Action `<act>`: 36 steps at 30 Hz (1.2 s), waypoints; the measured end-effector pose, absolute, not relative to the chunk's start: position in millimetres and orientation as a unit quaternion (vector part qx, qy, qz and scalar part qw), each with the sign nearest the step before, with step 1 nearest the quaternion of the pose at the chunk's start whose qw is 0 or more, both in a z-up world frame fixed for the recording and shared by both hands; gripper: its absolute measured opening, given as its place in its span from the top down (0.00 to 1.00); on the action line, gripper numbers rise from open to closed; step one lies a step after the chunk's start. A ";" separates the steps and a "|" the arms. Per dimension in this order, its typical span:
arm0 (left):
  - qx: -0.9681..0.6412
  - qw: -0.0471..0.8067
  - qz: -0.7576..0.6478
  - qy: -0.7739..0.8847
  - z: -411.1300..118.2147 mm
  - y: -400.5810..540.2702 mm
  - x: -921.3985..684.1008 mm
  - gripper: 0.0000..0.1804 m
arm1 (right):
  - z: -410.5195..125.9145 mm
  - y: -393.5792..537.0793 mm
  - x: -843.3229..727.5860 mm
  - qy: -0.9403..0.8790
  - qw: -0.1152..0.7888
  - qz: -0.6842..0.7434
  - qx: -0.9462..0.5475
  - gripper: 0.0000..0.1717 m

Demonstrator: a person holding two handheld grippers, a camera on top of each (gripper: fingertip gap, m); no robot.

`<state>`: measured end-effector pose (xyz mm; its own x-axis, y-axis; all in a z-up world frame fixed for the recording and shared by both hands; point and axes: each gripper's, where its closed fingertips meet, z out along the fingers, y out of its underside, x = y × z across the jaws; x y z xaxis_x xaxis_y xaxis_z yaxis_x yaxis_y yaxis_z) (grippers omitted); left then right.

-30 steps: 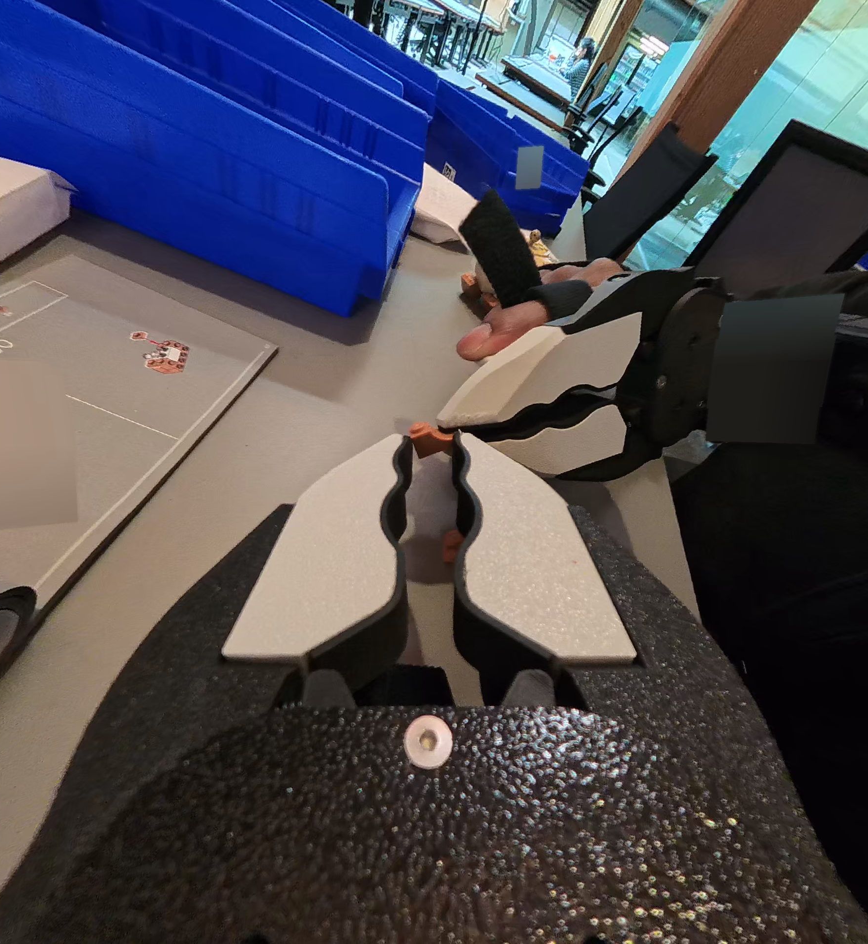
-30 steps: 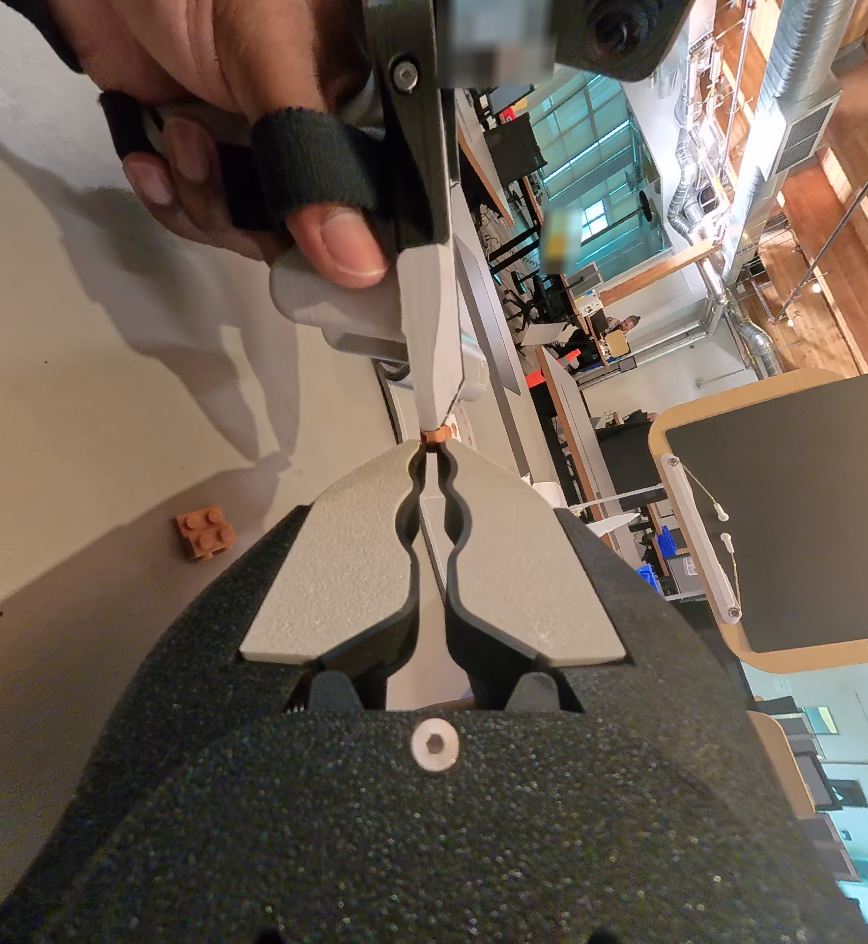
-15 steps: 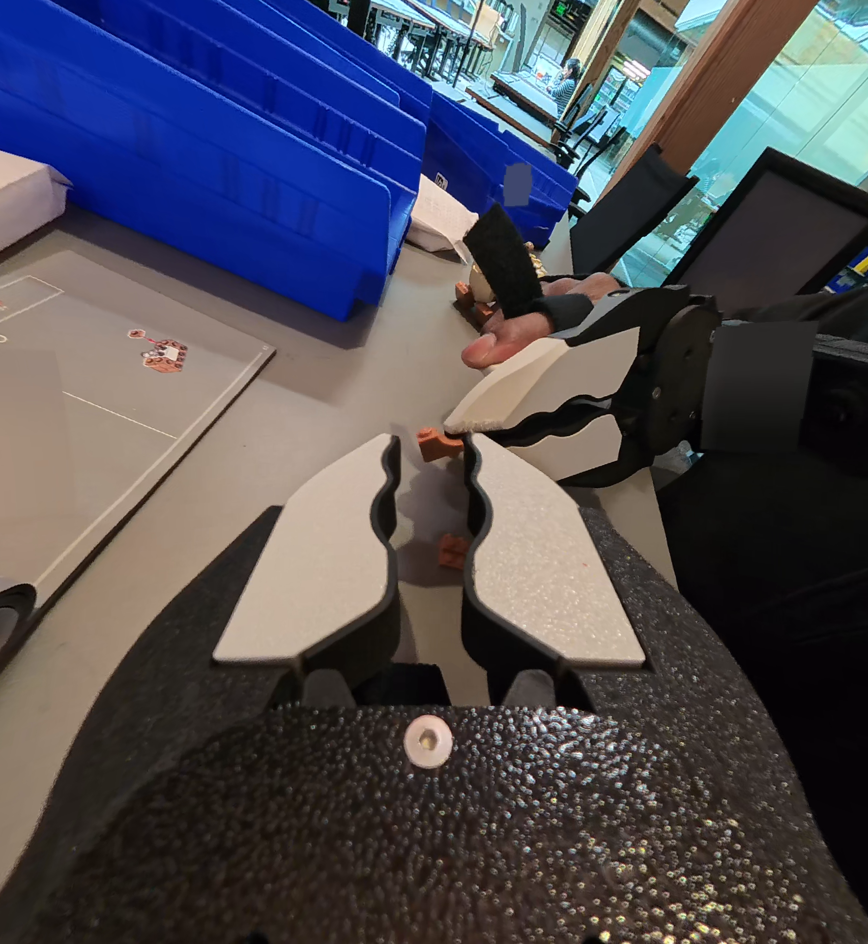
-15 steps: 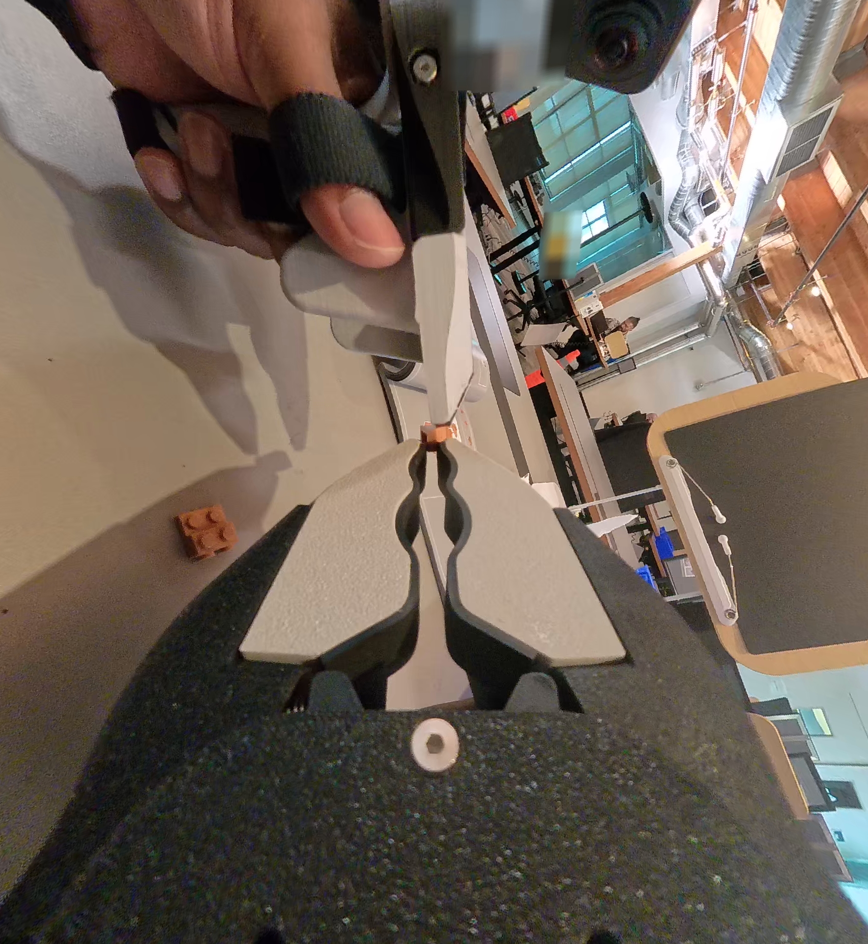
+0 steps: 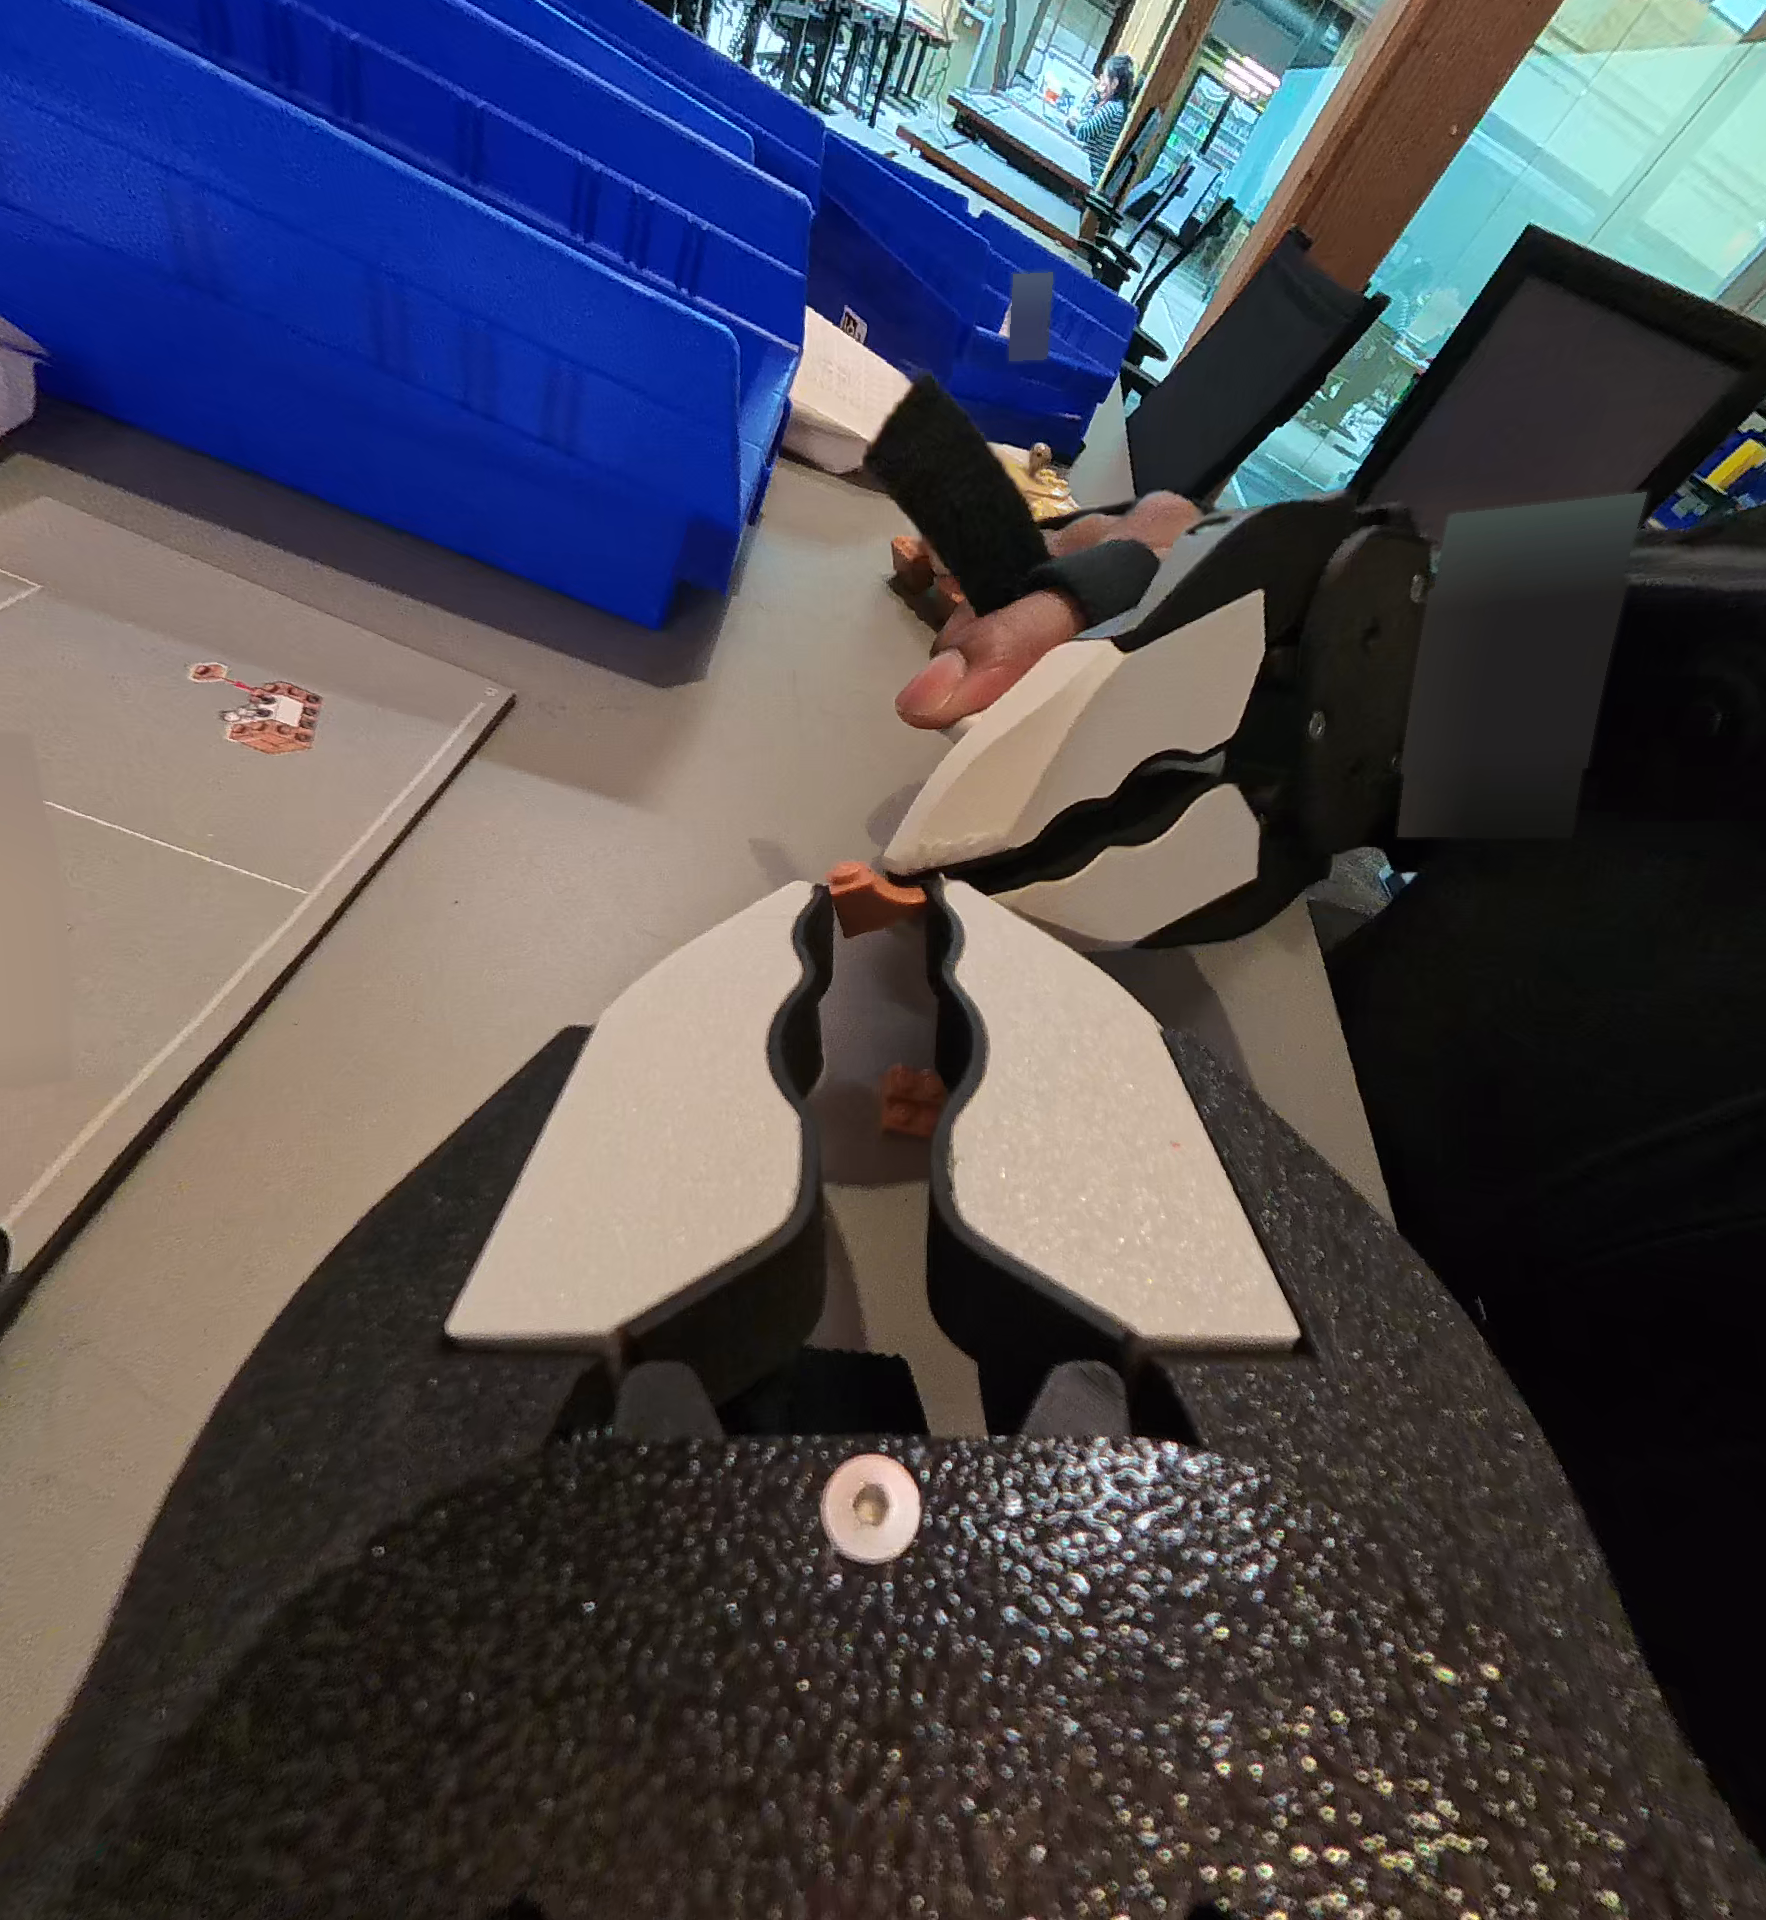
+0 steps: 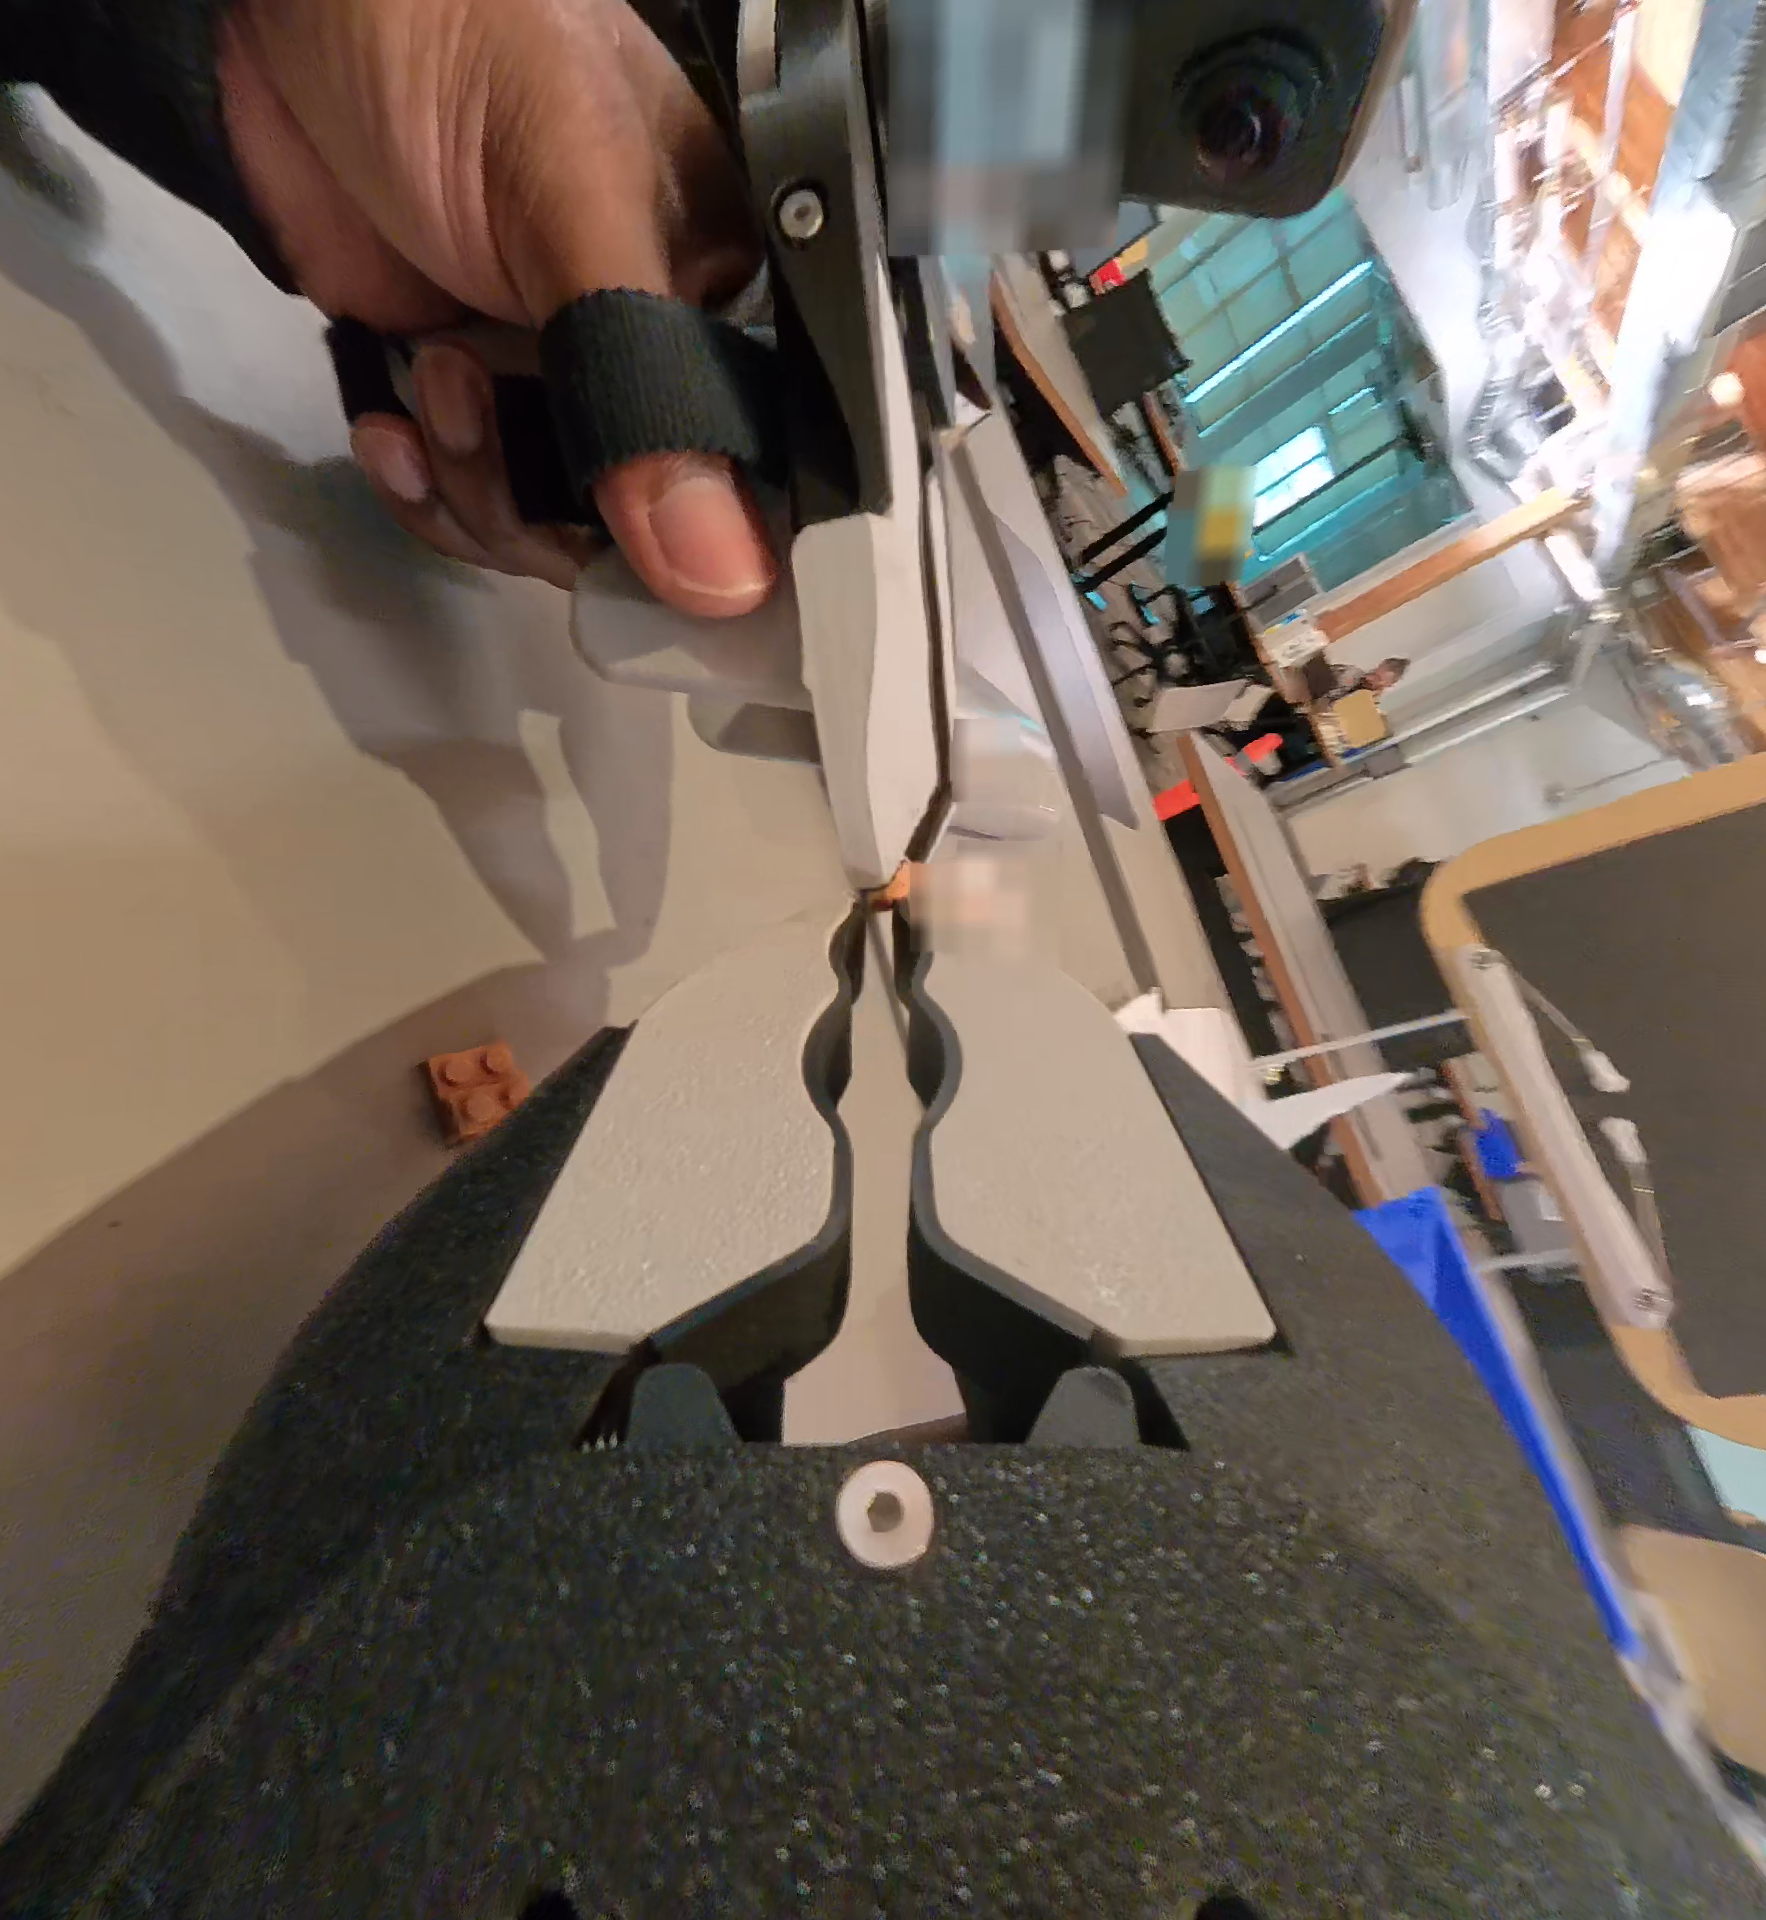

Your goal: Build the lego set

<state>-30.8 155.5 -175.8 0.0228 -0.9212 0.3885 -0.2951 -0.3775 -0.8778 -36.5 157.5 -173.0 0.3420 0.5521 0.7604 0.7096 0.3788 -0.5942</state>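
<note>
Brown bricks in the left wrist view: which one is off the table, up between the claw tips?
The small brown brick up at the meeting tips of both claws; the other brown brick lies flat on the grey table below.

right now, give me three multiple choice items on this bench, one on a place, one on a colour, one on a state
1. Where is the loose two-by-two brick?
A. flat on the grey table
B. inside a storage bin
C. on the open booklet

2. What colour are the storage bins?
A. red
B. blue
C. green

3. How does the small reddish-brown brick sit?
A. lying alone on the table
B. stacked on another brick
C. up off the table, between the tips of both hand-held grippers

Answers:
1 A, it lies studs up on bare table.
2 B, all the bins along the back are blue.
3 C, the right hand-held gripper pinches one end, and the left hand-held gripper flanks it.
</note>
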 end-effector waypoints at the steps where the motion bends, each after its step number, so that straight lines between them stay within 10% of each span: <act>1: -0.648 0.303 -0.517 0.470 -176.5 156.3 -31.3 0.91 | -174.8 156.6 -36.1 -0.574 0.596 -0.044 -0.560 0.96; 14: -0.643 0.314 -0.509 0.479 -177.5 162.2 -35.3 0.91 | -240.8 120.3 -23.7 -0.642 0.370 0.187 -0.645 0.89; 36: -0.625 0.306 -0.507 0.509 -180.2 152.4 -31.7 0.91 | -250.4 114.4 -30.4 -0.627 0.306 0.226 -0.680 0.85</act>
